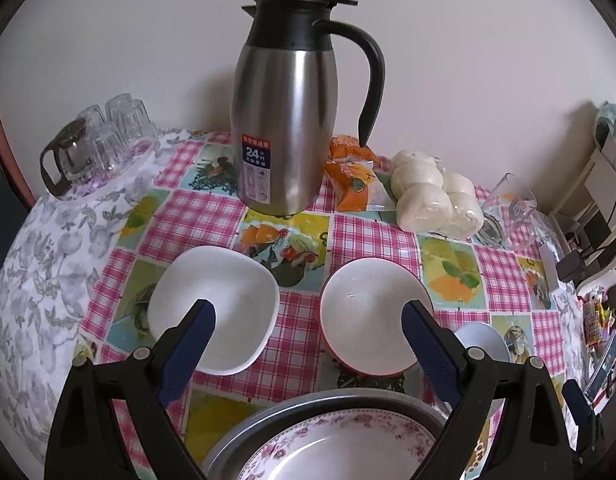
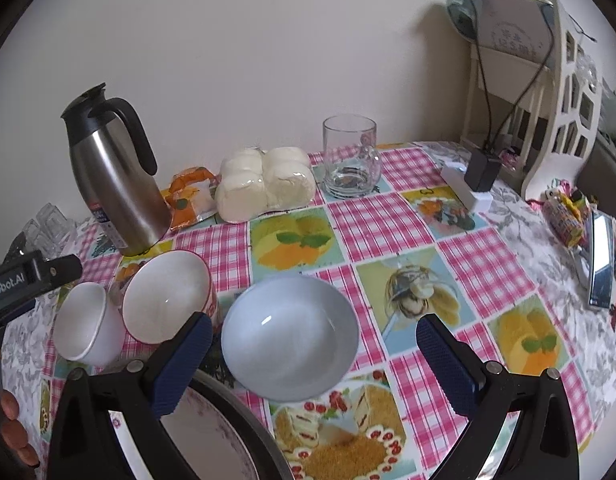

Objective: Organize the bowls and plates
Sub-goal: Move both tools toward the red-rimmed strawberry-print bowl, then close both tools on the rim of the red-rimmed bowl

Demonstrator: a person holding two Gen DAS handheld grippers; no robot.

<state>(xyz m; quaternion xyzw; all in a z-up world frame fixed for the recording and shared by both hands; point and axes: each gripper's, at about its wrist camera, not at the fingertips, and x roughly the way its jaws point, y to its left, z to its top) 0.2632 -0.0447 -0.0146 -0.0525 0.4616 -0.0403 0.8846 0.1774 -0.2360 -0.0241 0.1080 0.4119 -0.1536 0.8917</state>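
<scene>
Far left on the table, a cluster of upturned glasses [image 1: 119,132] and a small glass pot [image 1: 63,160] sit well out of play, then the steel thermos [image 1: 283,120] stands tall at the back. Now to the action: the left gripper [image 1: 308,320] hovers with its jaws spread wide and nothing between them, and straight ahead of it lie two targets, the square white bowl [image 1: 213,308] behind its left finger and the red-rimmed bowl [image 1: 372,316] behind its right finger, the two bowls side by side but apart. Just below, nearest the camera, the floral plate [image 1: 340,448] rests inside a grey metal tray [image 1: 267,420]. Moving right, the right gripper [image 2: 314,344] is also wide open and empty, and the pale blue bowl [image 2: 289,336] lies dead centre between its fingers, just ahead. That looks like the key relation: this bowl is plainly the right hand's piece, while the red-rimmed bowl sits off to its left, nearer the other tool. Further right, wrapped buns [image 2: 265,184], a glass mug [image 2: 350,156] and a white shelf [image 2: 548,92] close out the table edge.
</scene>
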